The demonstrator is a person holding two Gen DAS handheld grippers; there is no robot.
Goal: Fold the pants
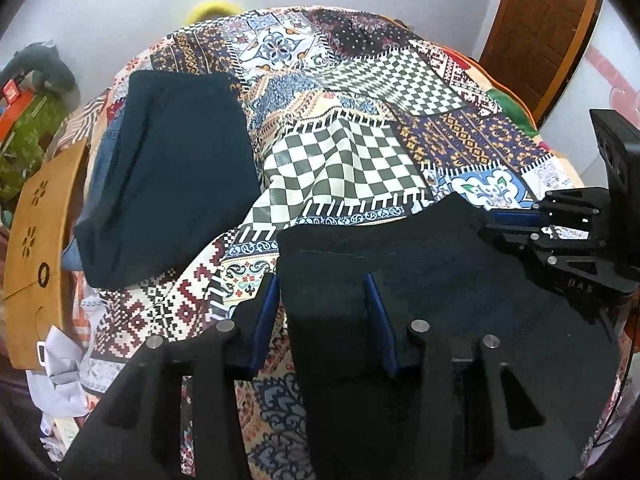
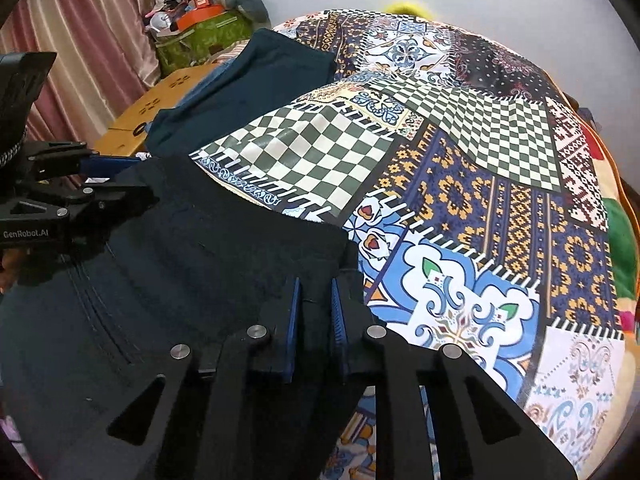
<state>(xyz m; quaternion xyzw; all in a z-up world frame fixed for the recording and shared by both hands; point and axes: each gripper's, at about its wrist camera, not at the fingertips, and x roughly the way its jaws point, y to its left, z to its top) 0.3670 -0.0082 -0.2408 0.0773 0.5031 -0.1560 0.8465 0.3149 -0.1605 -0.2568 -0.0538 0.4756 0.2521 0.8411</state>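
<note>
Two garments lie on the patchwork bedspread: black pants and a folded teal garment. The left gripper and right gripper each pinch the pants' edge.

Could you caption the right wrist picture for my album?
Right gripper pinching the edge of black pants on a patchwork bedspread.

"GenRobot.AI" on left hand-held gripper
</note>
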